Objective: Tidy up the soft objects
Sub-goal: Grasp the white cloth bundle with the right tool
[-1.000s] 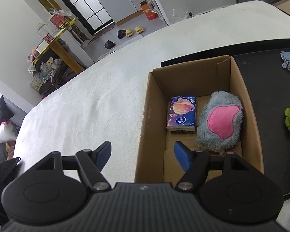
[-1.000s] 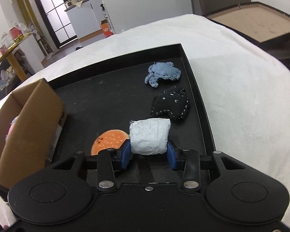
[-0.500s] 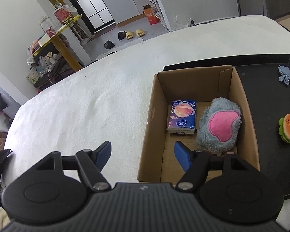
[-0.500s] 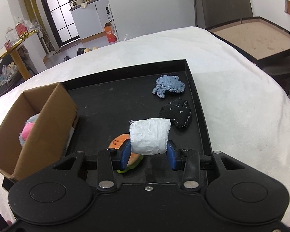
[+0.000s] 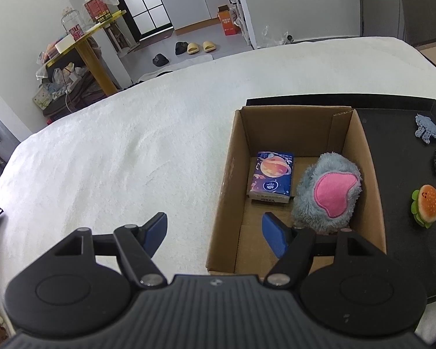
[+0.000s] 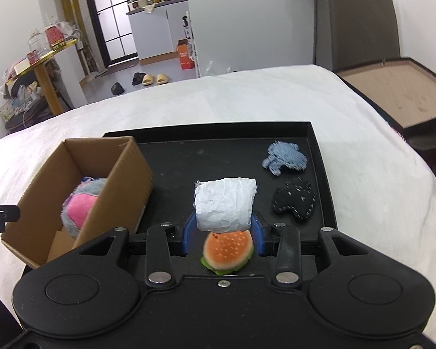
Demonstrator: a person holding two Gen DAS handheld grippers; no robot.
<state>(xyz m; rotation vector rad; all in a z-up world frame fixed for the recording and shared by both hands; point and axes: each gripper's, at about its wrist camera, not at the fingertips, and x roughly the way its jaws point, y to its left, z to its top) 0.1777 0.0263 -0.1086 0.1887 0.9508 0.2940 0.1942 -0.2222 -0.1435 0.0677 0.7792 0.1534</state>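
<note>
My right gripper [image 6: 223, 234] is shut on a white crumpled soft packet [image 6: 224, 205] and holds it above the black tray [image 6: 218, 157], over a burger plush [image 6: 227, 251]. A cardboard box [image 5: 363, 157] stands on the tray's left part and holds a grey-and-pink plush [image 5: 328, 195] and a blue tissue pack [image 5: 271, 177]. My left gripper [image 5: 215, 232] is open and empty, its jaws astride the box's near-left wall. The box [image 6: 125, 180] and the plush [image 6: 81, 206] also show in the right wrist view. The burger plush [image 5: 425, 205] lies right of the box.
A blue denim plush [image 6: 284, 160] and a black stitched plush [image 6: 295, 200] lie at the tray's right side. The tray sits on a white fluffy cover [image 5: 116, 160]. A brown board with a dark frame [image 6: 398, 87] stands to the far right.
My right gripper has risen and pulled back with the white packet; the burger plush now lies under it. My left gripper has lifted a little; the box looks farther off.
</note>
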